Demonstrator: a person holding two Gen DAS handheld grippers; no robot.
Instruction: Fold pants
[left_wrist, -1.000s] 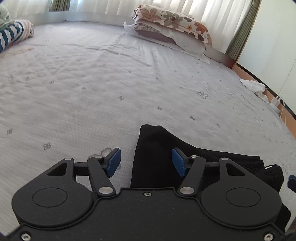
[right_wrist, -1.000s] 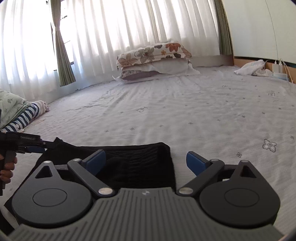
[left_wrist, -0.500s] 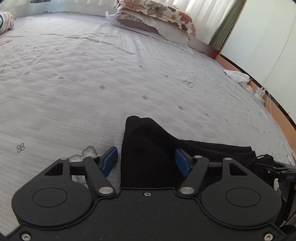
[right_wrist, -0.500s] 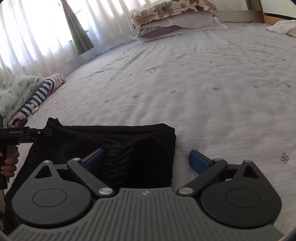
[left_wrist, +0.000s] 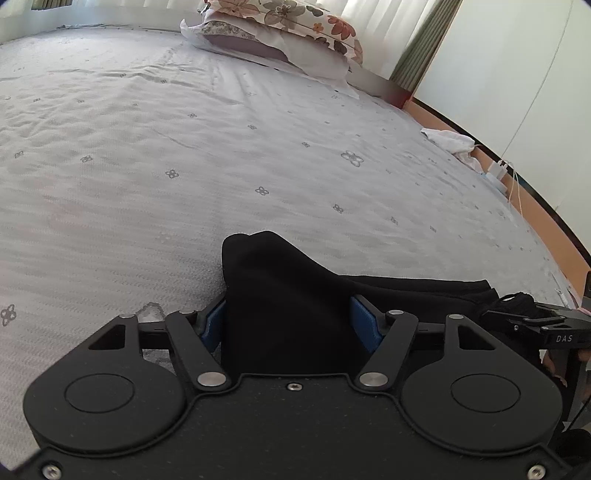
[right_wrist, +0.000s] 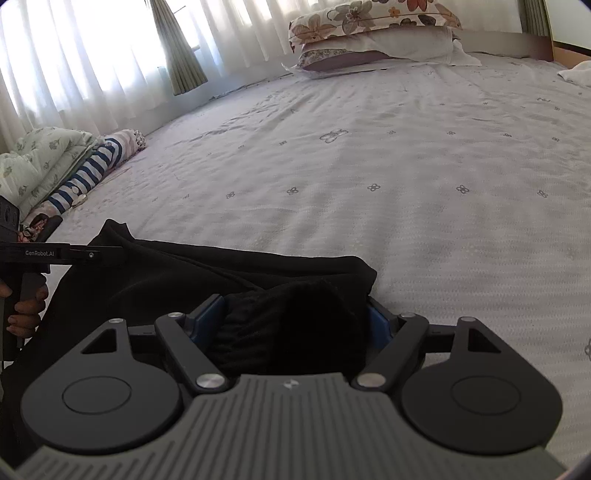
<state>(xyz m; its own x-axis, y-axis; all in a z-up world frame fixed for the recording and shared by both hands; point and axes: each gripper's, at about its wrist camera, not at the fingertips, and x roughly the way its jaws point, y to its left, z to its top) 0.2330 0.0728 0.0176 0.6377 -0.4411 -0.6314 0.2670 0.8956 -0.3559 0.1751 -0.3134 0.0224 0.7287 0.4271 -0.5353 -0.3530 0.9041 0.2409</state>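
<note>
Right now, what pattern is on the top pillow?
The top pillow has a floral print, clearest in the right wrist view.

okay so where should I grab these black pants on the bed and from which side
Take the black pants by the two near corners of the folded stack, coming in low from the near edge of the bed. The layers bunch into a raised ridge at each end, and each gripper's jaws already straddle one: left gripper, right gripper.

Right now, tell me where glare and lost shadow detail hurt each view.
Right wrist view: the sheer white curtains blow out with backlight, and the folded black pants sink into flat shadow. Left wrist view: lighting is even, but the pants still show hardly any folds; fisheye bends the bed's edge.
</note>
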